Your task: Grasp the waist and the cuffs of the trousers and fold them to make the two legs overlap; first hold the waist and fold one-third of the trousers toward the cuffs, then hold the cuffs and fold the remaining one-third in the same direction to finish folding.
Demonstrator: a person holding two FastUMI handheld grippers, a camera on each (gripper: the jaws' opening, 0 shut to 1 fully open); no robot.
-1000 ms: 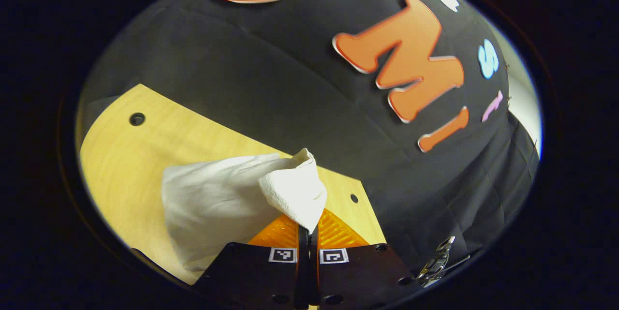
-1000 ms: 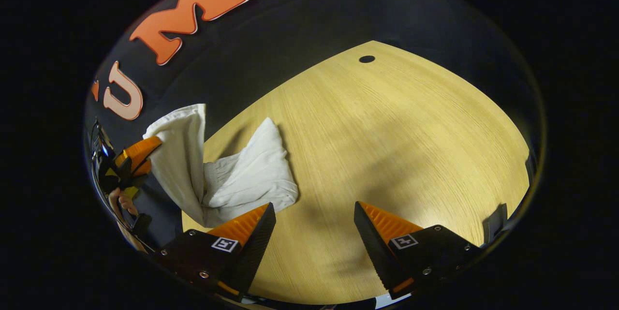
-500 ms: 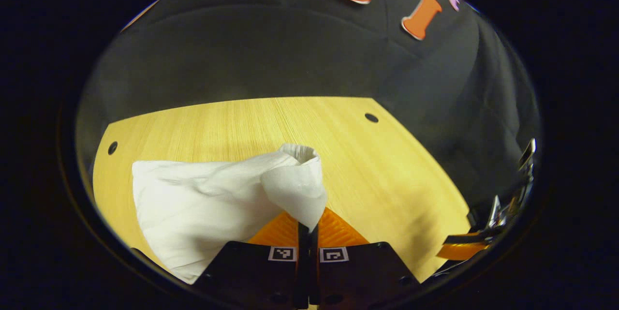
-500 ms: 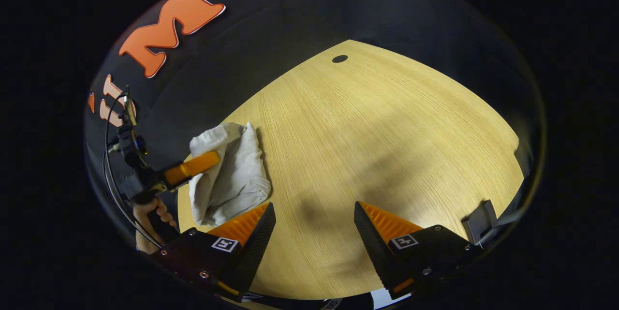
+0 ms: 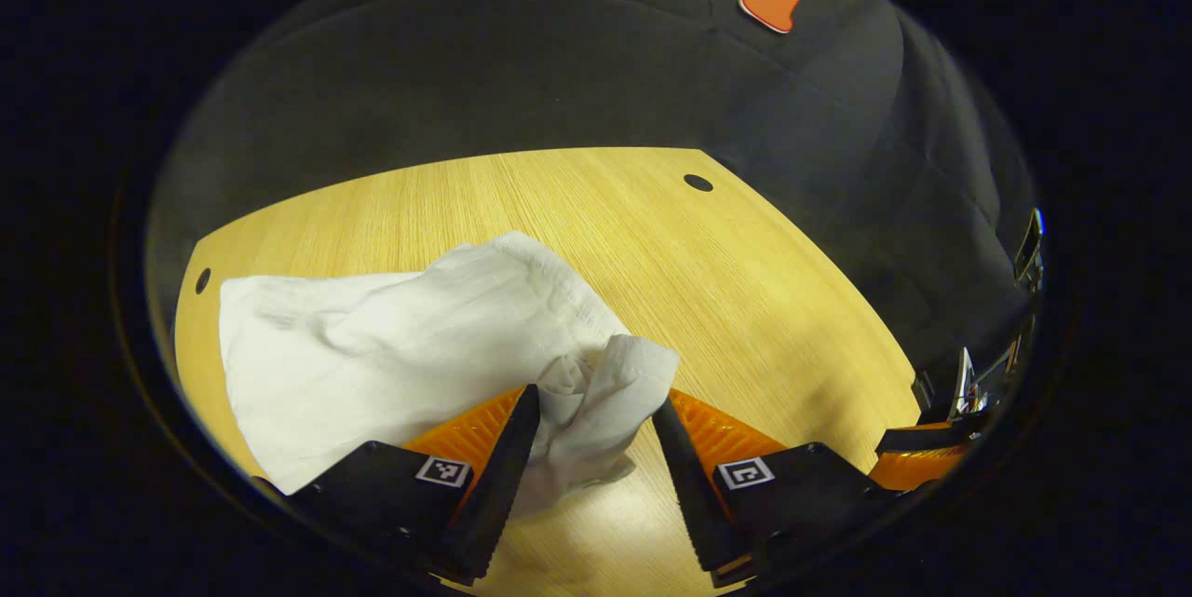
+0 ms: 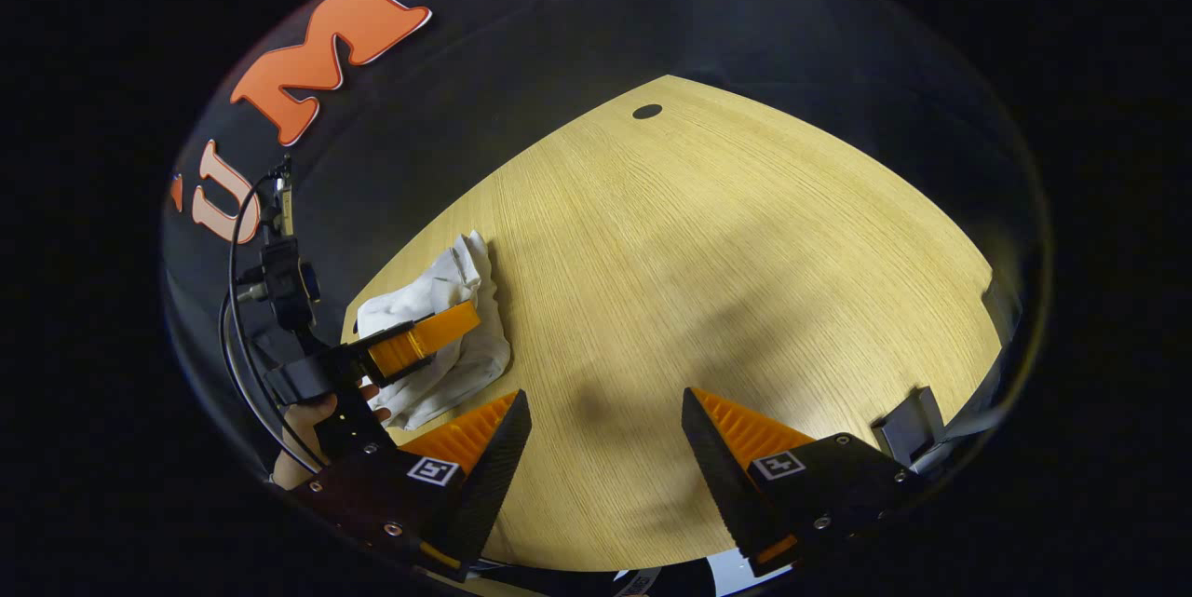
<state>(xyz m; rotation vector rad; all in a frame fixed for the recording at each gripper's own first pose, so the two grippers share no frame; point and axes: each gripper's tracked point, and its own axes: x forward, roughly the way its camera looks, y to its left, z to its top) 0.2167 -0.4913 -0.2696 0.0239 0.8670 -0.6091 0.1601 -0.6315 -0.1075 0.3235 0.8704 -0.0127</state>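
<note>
The white trousers (image 5: 391, 345) lie folded in a thick bundle on the wooden table (image 5: 745, 299). In the left gripper view my left gripper (image 5: 596, 406) stands open, and a crumpled end of the cloth rests loose between its fingers. In the right gripper view the same bundle (image 6: 447, 327) lies at the table's left edge, with the left gripper (image 6: 424, 341) over it and a hand (image 6: 321, 415) holding it. My right gripper (image 6: 605, 411) hangs open above bare wood, well to the right of the trousers, with nothing between its fingers.
The table has small round holes (image 5: 697, 183) near its corners (image 6: 646, 111). The black cloth wall (image 5: 559, 66) stands close behind the table. A small dark block (image 6: 908, 425) sits at the table's near right edge in the right gripper view.
My left gripper came down to the table with the cloth end and opened, letting the trousers go. The lifted cloth has dropped into a flat bundle. The right gripper has barely moved.
</note>
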